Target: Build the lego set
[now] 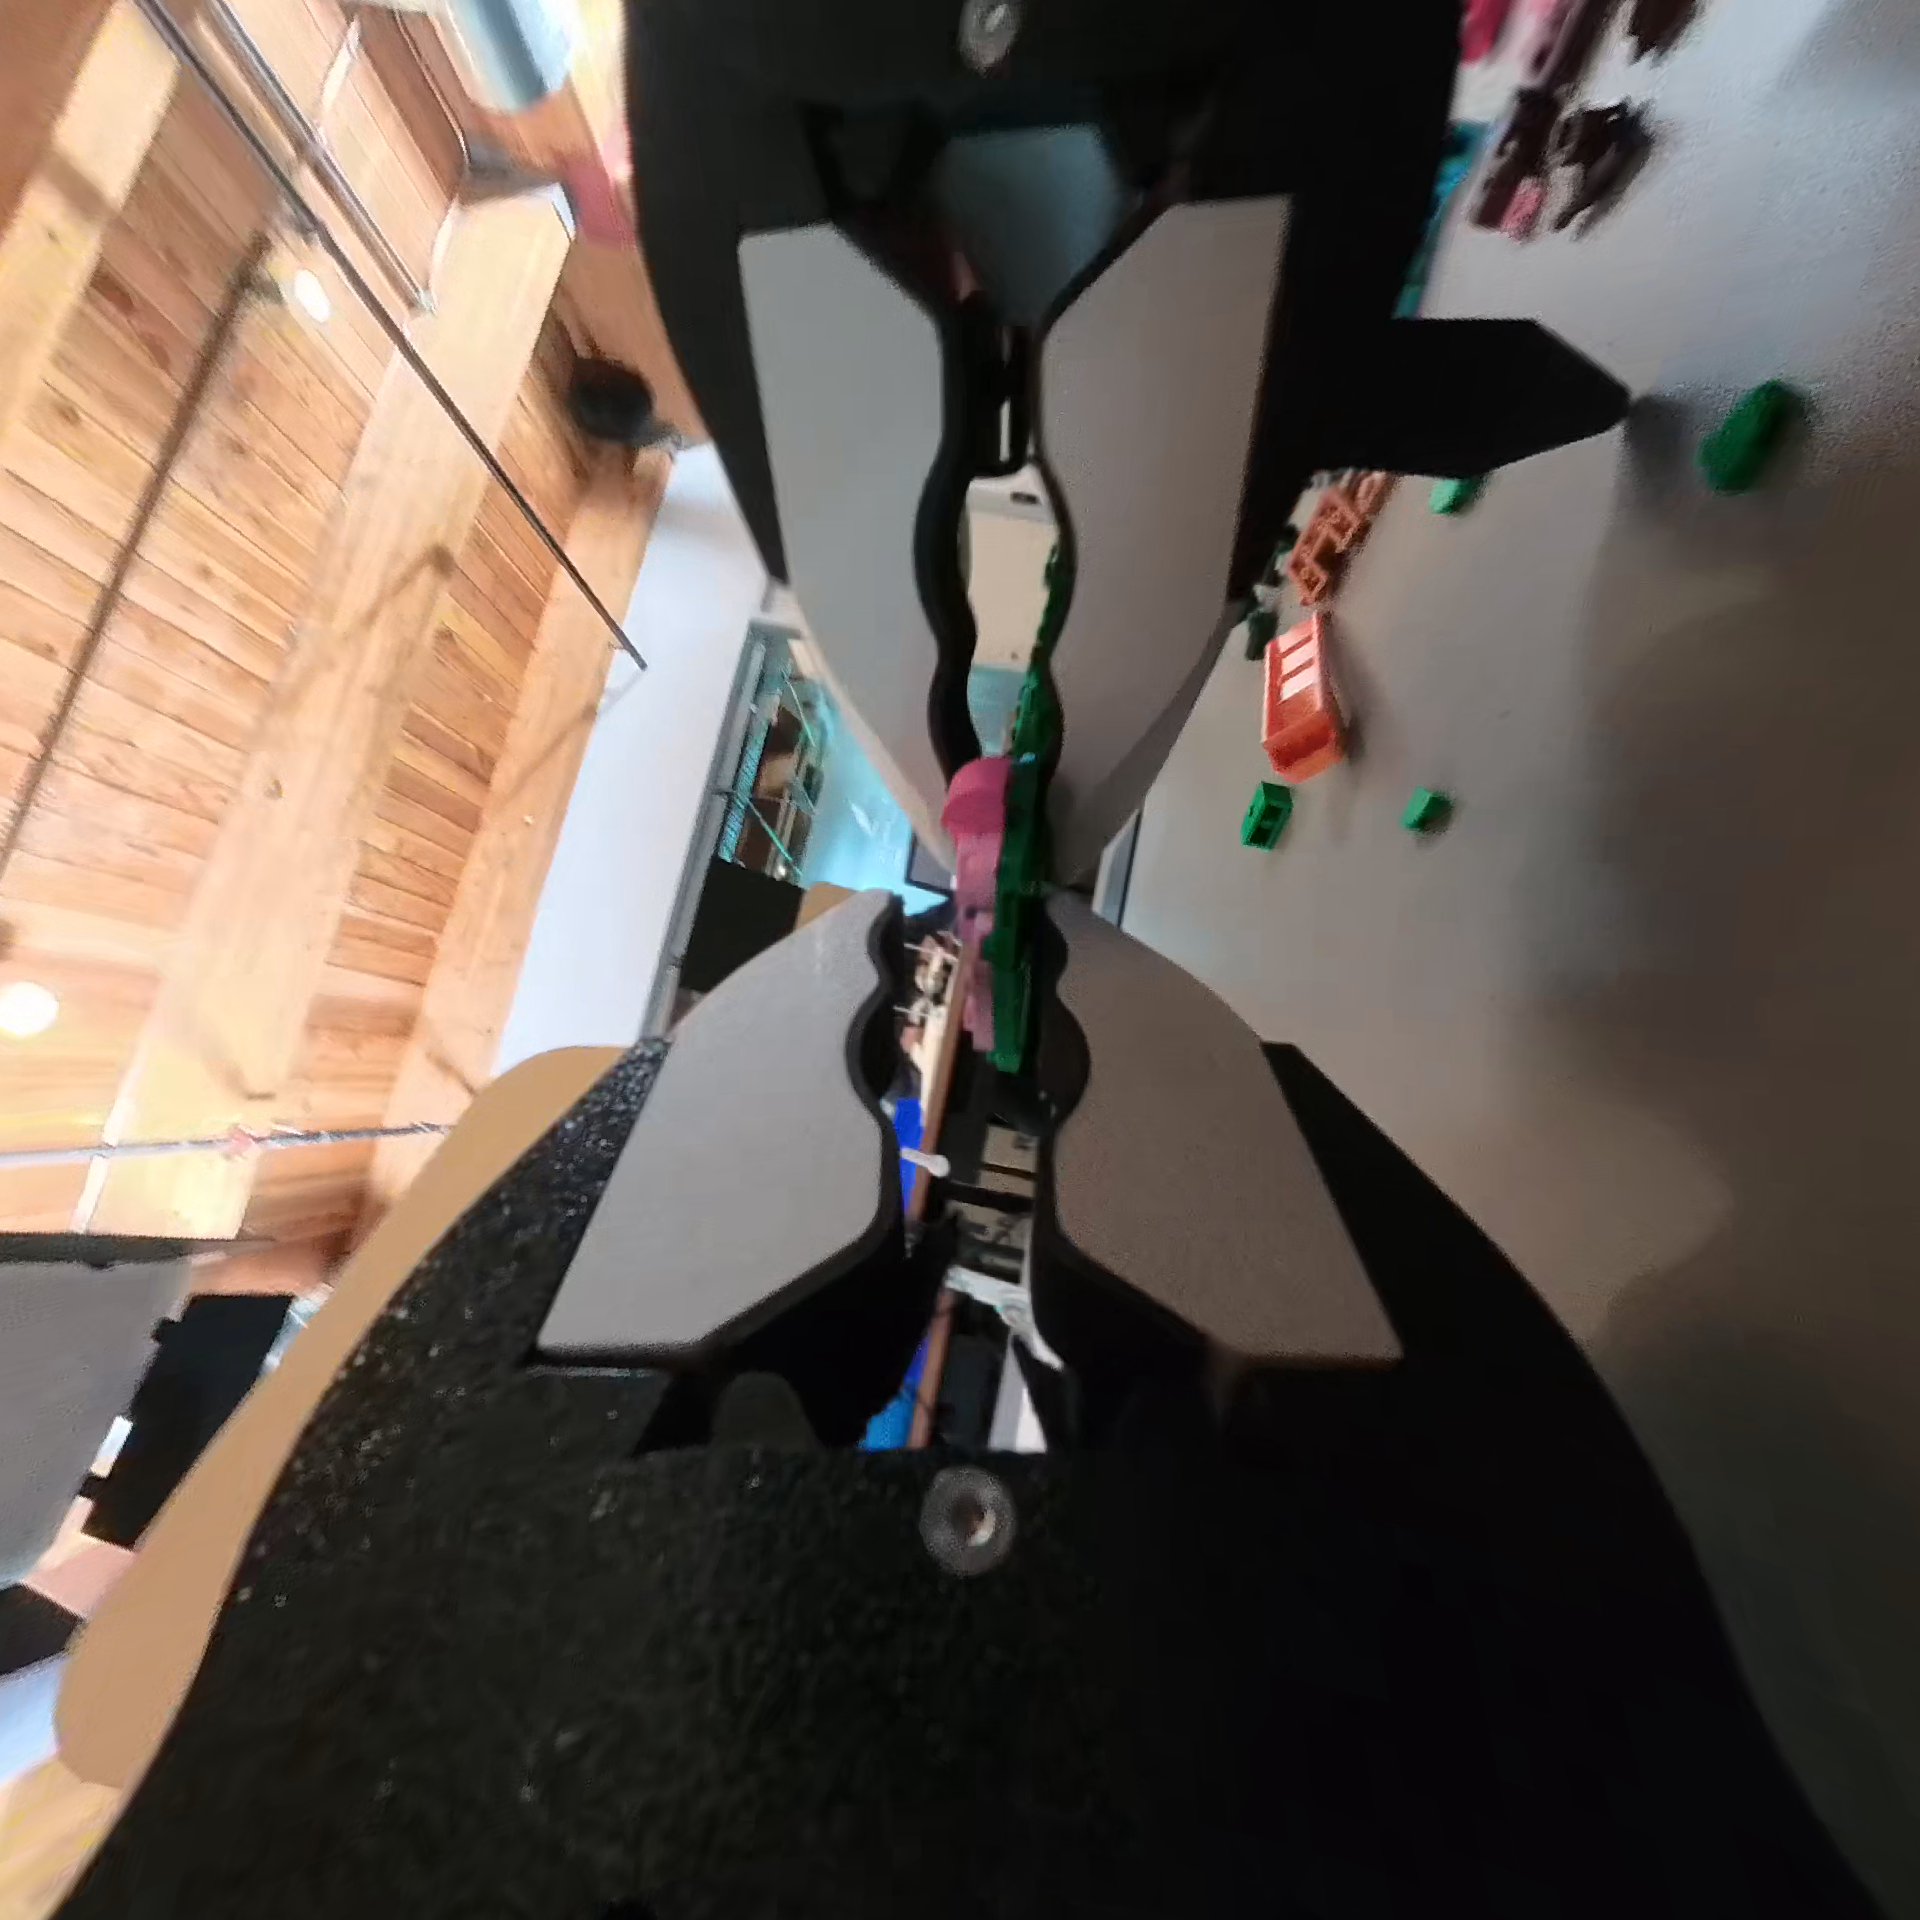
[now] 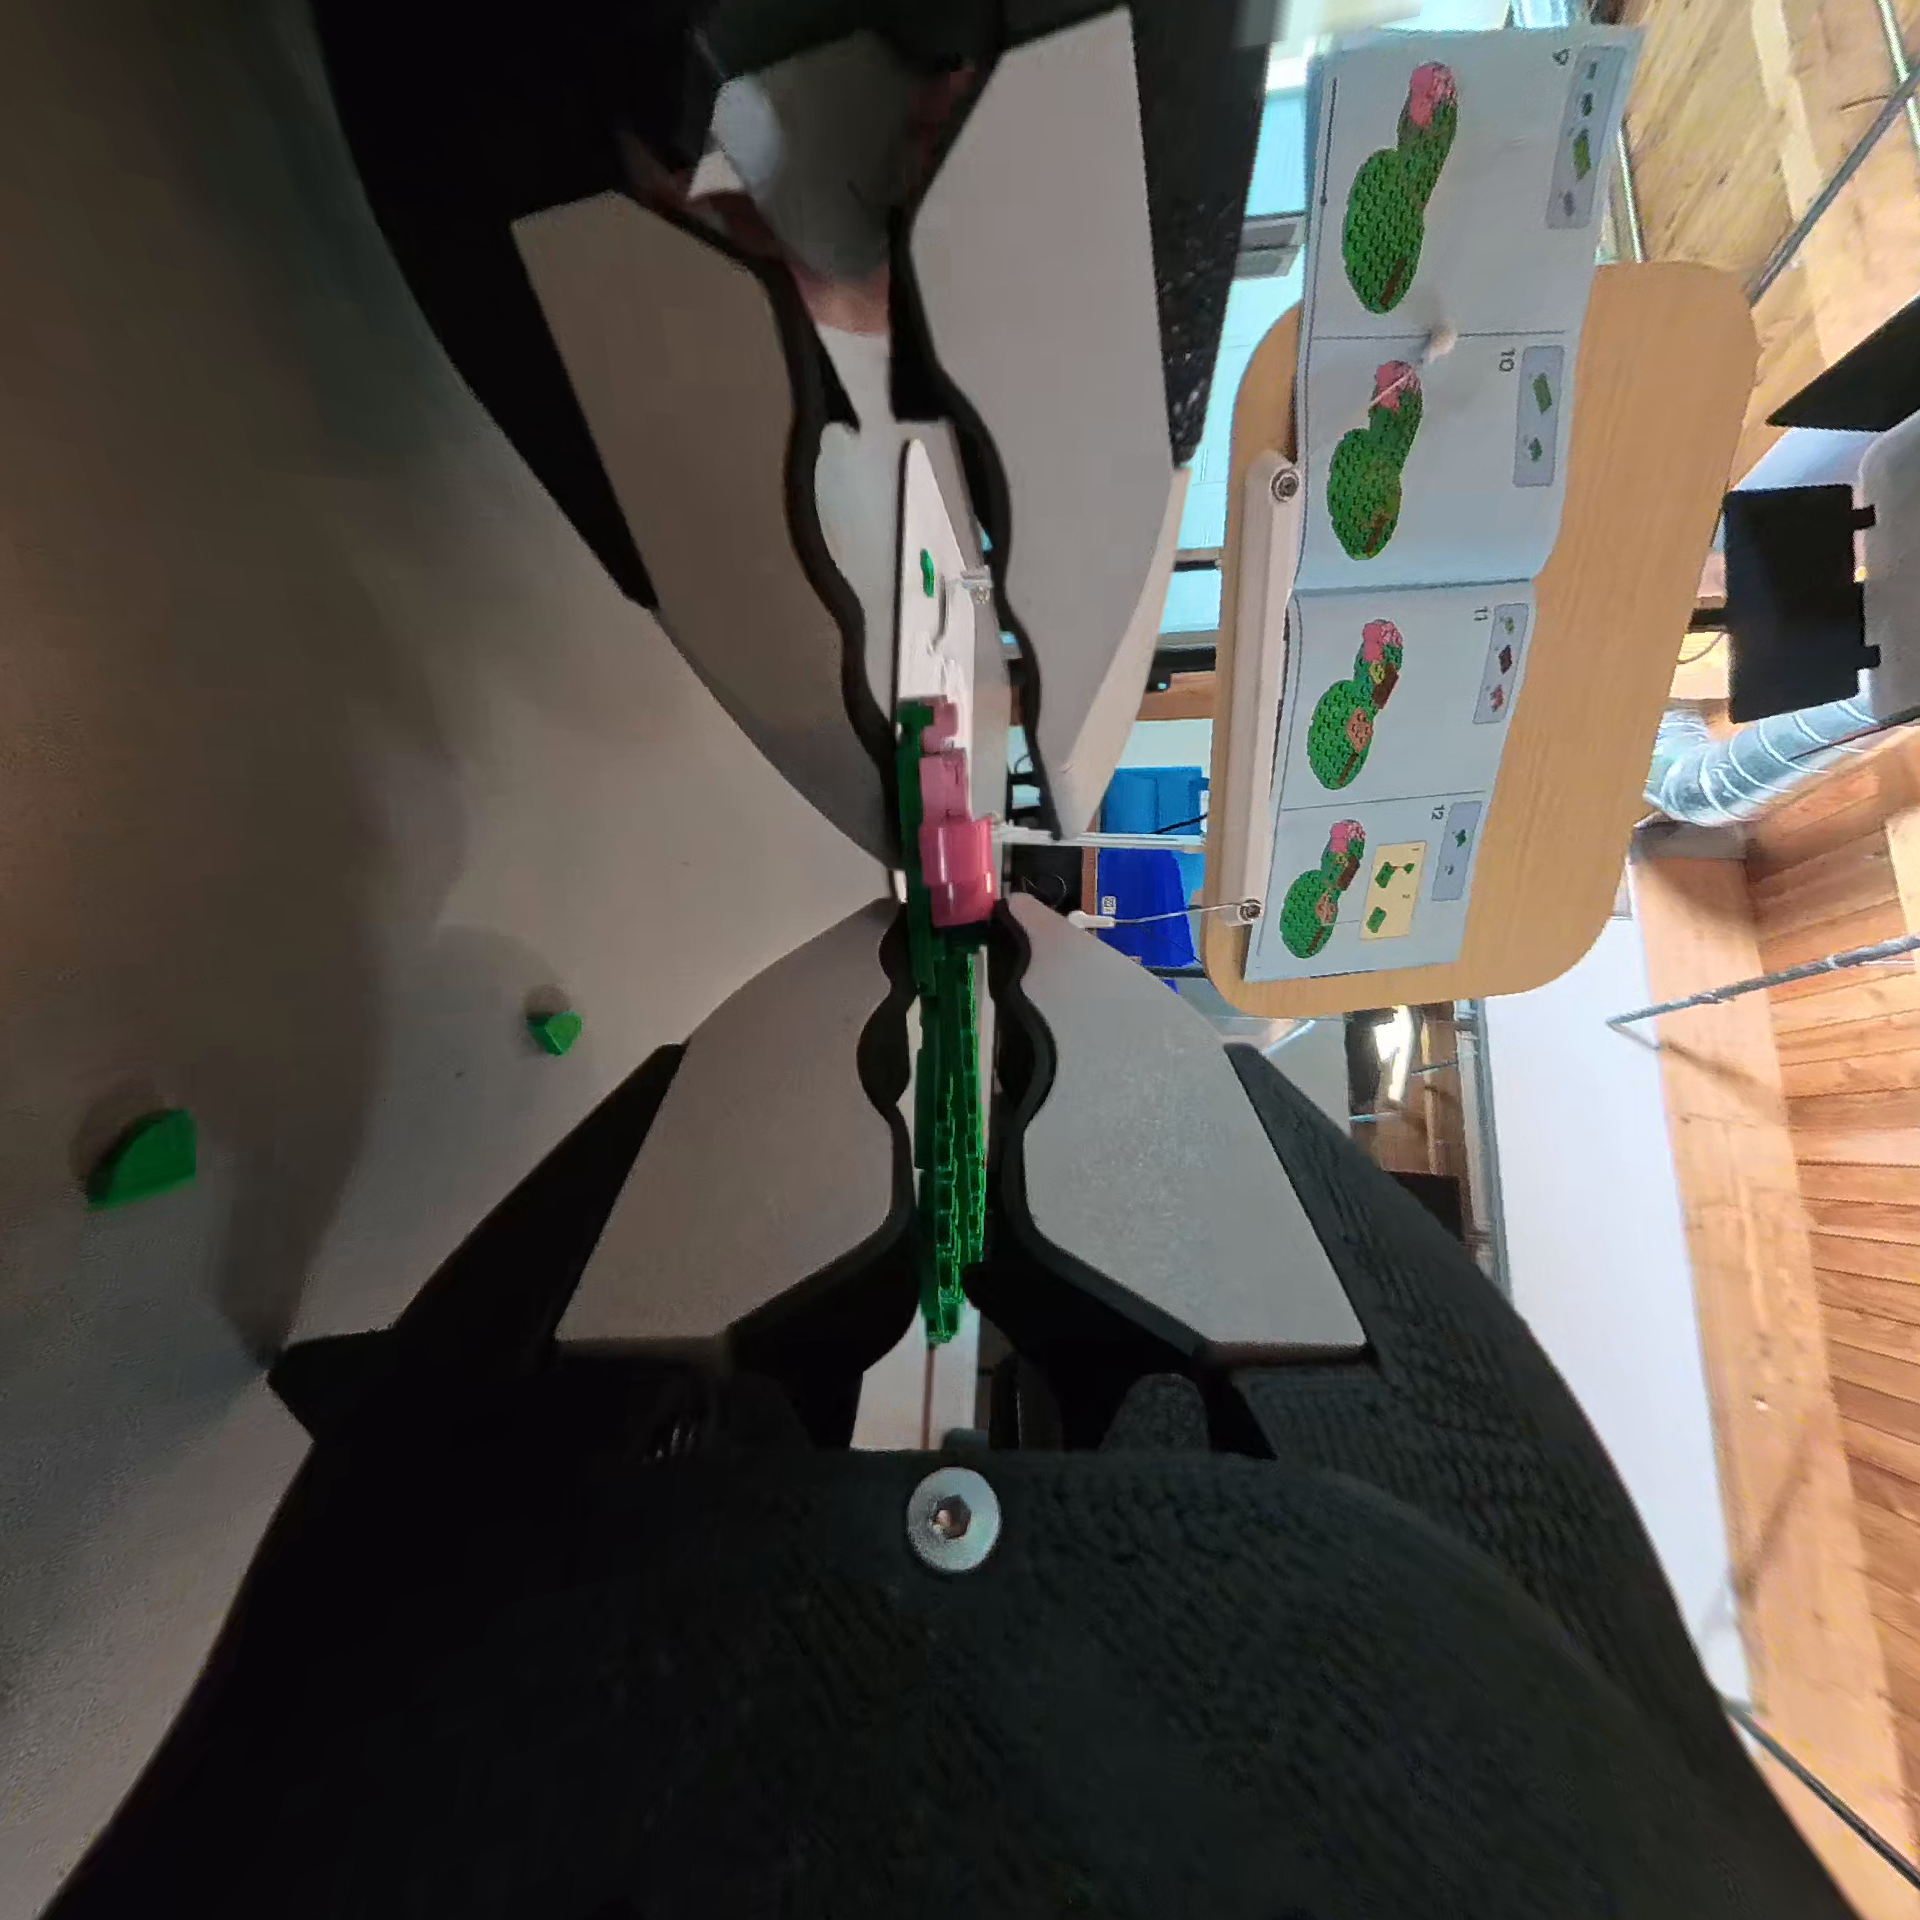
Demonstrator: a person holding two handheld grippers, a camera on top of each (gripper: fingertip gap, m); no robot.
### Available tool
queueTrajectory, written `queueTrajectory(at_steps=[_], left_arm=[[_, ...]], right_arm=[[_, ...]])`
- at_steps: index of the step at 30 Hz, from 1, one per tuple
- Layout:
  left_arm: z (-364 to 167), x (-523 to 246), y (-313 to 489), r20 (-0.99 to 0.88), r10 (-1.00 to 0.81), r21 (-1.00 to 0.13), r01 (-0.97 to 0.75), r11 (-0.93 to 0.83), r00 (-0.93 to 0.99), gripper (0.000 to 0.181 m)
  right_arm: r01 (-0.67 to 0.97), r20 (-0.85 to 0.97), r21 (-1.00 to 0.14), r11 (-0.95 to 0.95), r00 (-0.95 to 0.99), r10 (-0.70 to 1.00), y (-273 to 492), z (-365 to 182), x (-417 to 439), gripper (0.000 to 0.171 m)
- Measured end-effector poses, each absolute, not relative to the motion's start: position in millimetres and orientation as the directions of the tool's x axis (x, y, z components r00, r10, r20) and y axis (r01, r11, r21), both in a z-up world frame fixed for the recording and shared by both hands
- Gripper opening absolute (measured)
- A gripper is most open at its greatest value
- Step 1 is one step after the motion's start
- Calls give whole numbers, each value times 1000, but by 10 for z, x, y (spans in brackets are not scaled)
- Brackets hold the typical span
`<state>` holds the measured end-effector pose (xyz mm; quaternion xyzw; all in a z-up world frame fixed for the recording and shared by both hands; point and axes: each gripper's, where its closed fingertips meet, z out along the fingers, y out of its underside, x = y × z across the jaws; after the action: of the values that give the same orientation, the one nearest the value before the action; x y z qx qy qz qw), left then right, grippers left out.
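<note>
Wooden planks and beams fill the left side of the left wrist view, and the grey worktop (image 1: pixel 1662 935) stands rolled on edge along the right. At the bottom the left tool (image 1: pixel 971 966) has one fingertip against the end of the green plate (image 1: pixel 1013 935), which is seen edge-on with pink bricks (image 1: pixel 977 831) stuck to its face, while its other finger stands off that face. The right tool (image 1: pixel 1023 821) reaches down from the top and pinches the same plate from the opposite end. Loose pieces lie on the worktop behind: an orange brick (image 1: pixel 1301 707), small green bricks (image 1: pixel 1265 816) and a larger green brick (image 1: pixel 1751 434), with dark and pink pieces blurred toward the far edge. In the right wrist view the right tool (image 2: pixel 945 940) is pressed together on the green plate (image 2: pixel 948 1122), which runs up between its fingers with the pink bricks (image 2: pixel 956 862) at the tips. The left tool (image 2: pixel 951 831) comes from above onto the far end. Two green rounded pieces (image 2: pixel 145 1158) lie on the worktop (image 2: pixel 312 623) at left. A booklet (image 2: pixel 1434 499) is propped open on a wooden board (image 2: pixel 1662 644) at right.
</note>
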<state>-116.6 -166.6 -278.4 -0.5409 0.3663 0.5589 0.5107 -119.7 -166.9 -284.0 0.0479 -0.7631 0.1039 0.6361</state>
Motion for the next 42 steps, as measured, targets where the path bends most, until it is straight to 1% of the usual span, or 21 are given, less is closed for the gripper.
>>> queueTrajectory(at_steps=[2,4,6,11,14,19,23,27,29,30,32,33,37,40,42], left_arm=[[-2819,-1141,-1664,-986,158,-78,-973,-215,44,13],[-2813,-1151,-1667,-987,157,-54,-973,-225,19,14],[-2840,-1155,-1667,-991,132,-69,-971,-229,40,13],[-2923,-1158,-1657,-994,44,-103,-963,-247,95,10],[-2975,-1183,-1646,-995,5,-101,-953,-284,104,10],[-3036,-1222,-1644,-992,-35,-103,-943,-316,121,10],[-3061,-1187,-1637,-991,-47,-105,-951,-290,124,10],[-2997,-1174,-1624,-990,19,-137,-959,-248,137,12],[-2952,-1229,-1621,-995,65,-96,-954,-284,81,27],[-2957,-1249,-1619,-995,66,-86,-951,-297,70,26],[-2967,-1221,-1627,-996,56,-85,-957,-279,72,15],[-2953,-1210,-1636,-996,56,-82,-960,-269,69,13],[-2934,-1173,-1661,-992,31,-130,-960,-249,126,9],[-2903,-1160,-1671,-994,44,-108,-961,-253,100,8],[-2888,-1150,-1675,-993,48,-116,-961,-249,107,8]], right_arm=[[-212,979,-111,971,-189,71,-1689,-2836,-1192,11],[-212,978,-119,970,-191,78,-1687,-2835,-1196,11],[-211,976,-123,970,-203,79,-1687,-2856,-1199,11],[-190,975,-55,980,-222,11,-1673,-2915,-1199,11],[-143,972,2,990,-231,-35,-1650,-2958,-1215,11],[-75,965,27,997,-257,-46,-1627,-3018,-1246,12],[-107,961,-7,994,-276,-23,-1626,-3039,-1223,11],[-121,955,-96,988,-290,57,-1619,-3000,-1225,11],[-135,946,-148,980,-307,101,-1614,-3006,-1215,11],[-145,943,-165,976,-312,113,-1617,-3008,-1205,11],[-158,937,-210,965,-315,152,-1627,-2980,-1195,11],[-168,935,-221,961,-317,159,-1636,-2964,-1185,11],[-201,946,-204,958,-291,140,-1670,-2923,-1152,12],[-201,941,-229,953,-295,164,-1670,-2905,-1140,14],[-204,938,-248,947,-295,182,-1673,-2899,-1133,16]])
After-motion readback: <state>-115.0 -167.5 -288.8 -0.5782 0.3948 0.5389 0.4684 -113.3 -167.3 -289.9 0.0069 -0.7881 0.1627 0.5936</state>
